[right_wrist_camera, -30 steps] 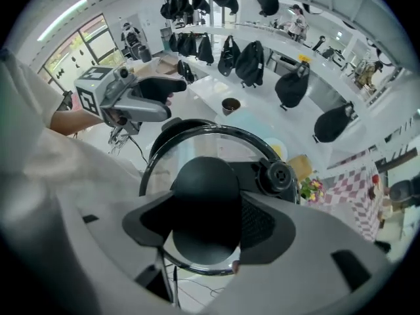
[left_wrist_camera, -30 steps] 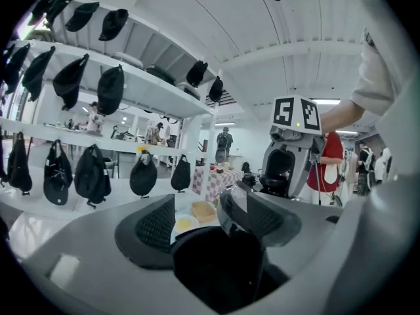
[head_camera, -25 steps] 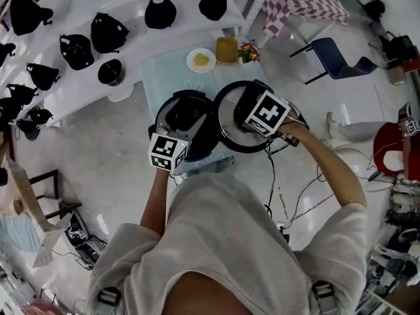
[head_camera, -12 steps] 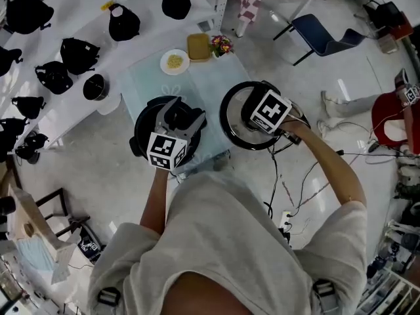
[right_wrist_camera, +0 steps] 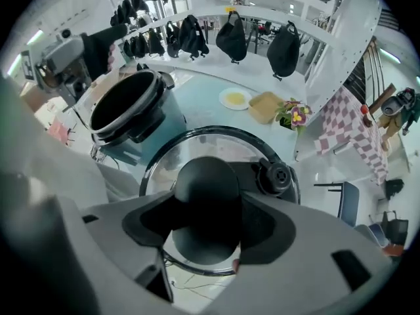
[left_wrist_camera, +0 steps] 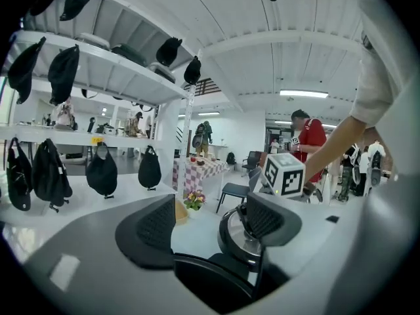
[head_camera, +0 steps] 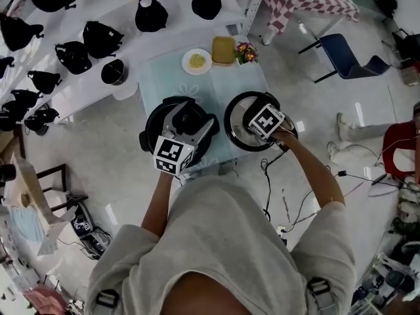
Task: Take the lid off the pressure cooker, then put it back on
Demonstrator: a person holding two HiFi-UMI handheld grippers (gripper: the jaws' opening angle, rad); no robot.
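Note:
The black pressure cooker [head_camera: 156, 122] stands open on the light-blue table [head_camera: 157, 77]. Its round lid [head_camera: 237, 131], with a steel rim and a black top handle, sits just right of it, near the table's right edge. My right gripper [head_camera: 261, 125] points down, shut on the lid's handle [right_wrist_camera: 207, 189], with a pad on each side. I cannot tell whether the lid rests on the table. My left gripper [head_camera: 190, 123] hovers over the cooker's near rim [left_wrist_camera: 210, 281], open with nothing between its fingers.
A plate of yellow food [head_camera: 197, 61], a yellow container [head_camera: 224, 49] and small flowers [head_camera: 247, 51] sit at the table's far end. Black bags [head_camera: 149, 13] line the white shelf behind. Beyond stand a blue chair [head_camera: 348, 51] and a checkered table. Cables [head_camera: 289, 195] trail on the floor at right.
My right gripper has come down with the lid, from over the cooker's right edge to beside it. My left gripper has shifted a little over the open pot.

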